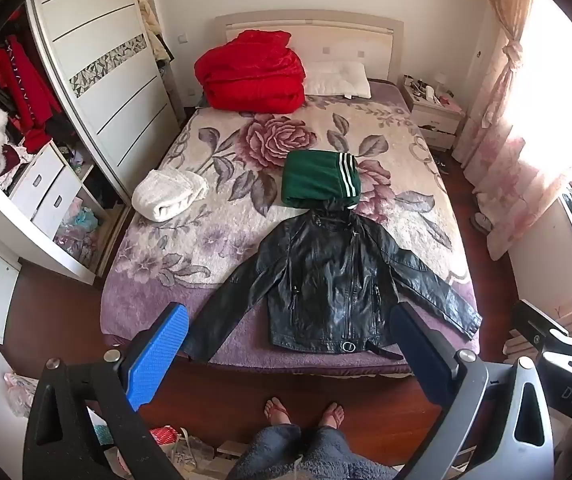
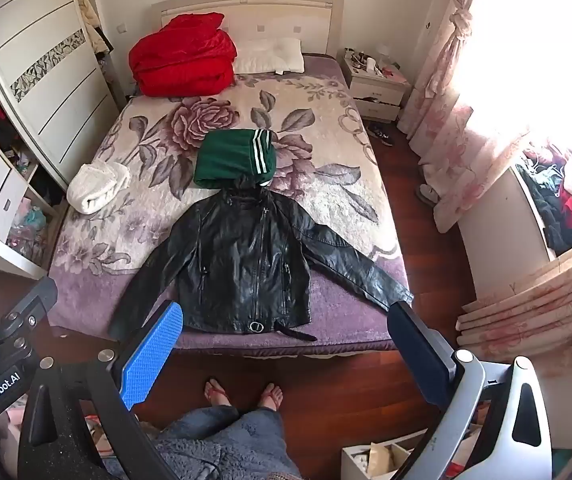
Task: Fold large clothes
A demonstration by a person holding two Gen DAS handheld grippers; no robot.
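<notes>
Black jacket (image 1: 326, 280) lies flat on bed (image 1: 158, 304), front up, sleeves spread wide, near foot edge. Left claw (image 1: 286, 356) and right claw (image 2: 286, 344) both wide open, empty, up above floor. Best first move: grab one sleeve cuff each, fold sleeves in across chest, keep flat.

Bed (image 1: 154, 308) under a rose-patterned blanket (image 1: 246, 184), black leather jacket (image 1: 326, 280) spread flat near the foot, sleeves out. Folded green garment (image 1: 314, 180) touching the jacket's collar; rolled white towel (image 1: 166, 196) left. Red quilt (image 1: 252, 74) and white pillow (image 1: 338, 80) at the headboard.
</notes>
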